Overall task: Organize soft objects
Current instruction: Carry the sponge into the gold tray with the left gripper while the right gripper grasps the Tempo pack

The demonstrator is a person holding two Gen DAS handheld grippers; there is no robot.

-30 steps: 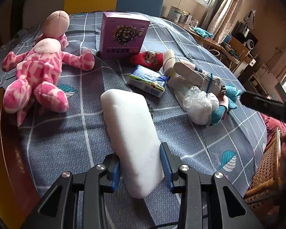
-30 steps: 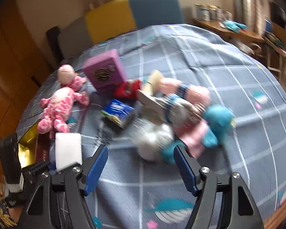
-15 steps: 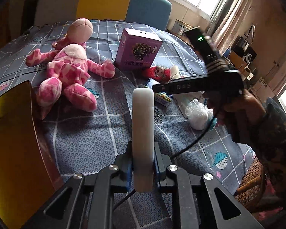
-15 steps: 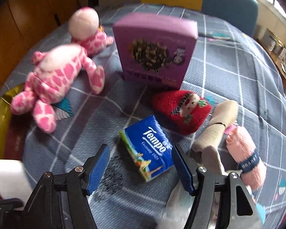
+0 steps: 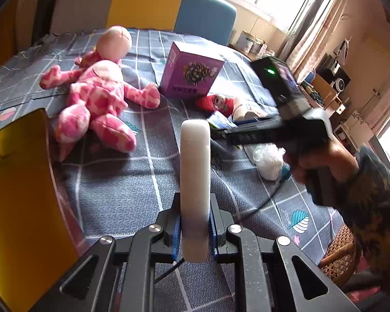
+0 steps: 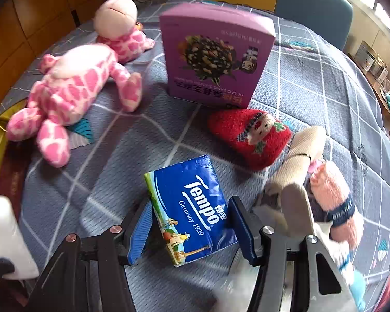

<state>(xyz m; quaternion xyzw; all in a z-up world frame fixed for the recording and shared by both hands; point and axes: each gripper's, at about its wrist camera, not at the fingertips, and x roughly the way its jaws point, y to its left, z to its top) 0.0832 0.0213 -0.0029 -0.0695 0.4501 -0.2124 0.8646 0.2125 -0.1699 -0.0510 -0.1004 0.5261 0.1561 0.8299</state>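
Left fingers (image 5: 195, 230) clamp white foam block (image 5: 195, 171). Right fingers (image 6: 192, 230), half-wide and closing, straddle Tempo tissue pack (image 6: 188, 212), worktop six o'clock; soft, slick wrapper, grip long sides.

Readable markings, as I find them. The blue tissue pack (image 6: 188, 212) lying between my right claw's (image 6: 192, 230) fingers carries the brand "Tempo" in large white script, with "Germany 1929" in smaller white letters beneath it and two white Chinese characters at the end of the brand name, too small for me to make out. The purple box (image 6: 215, 54) stands upside down: along its lower edge runs a line of Latin capitals beginning "HE TAO SANG", the remainder unclear, above larger inverted Chinese characters I cannot read. The navy band on the pink sock (image 6: 335, 202) bears pale capitals, illegible.
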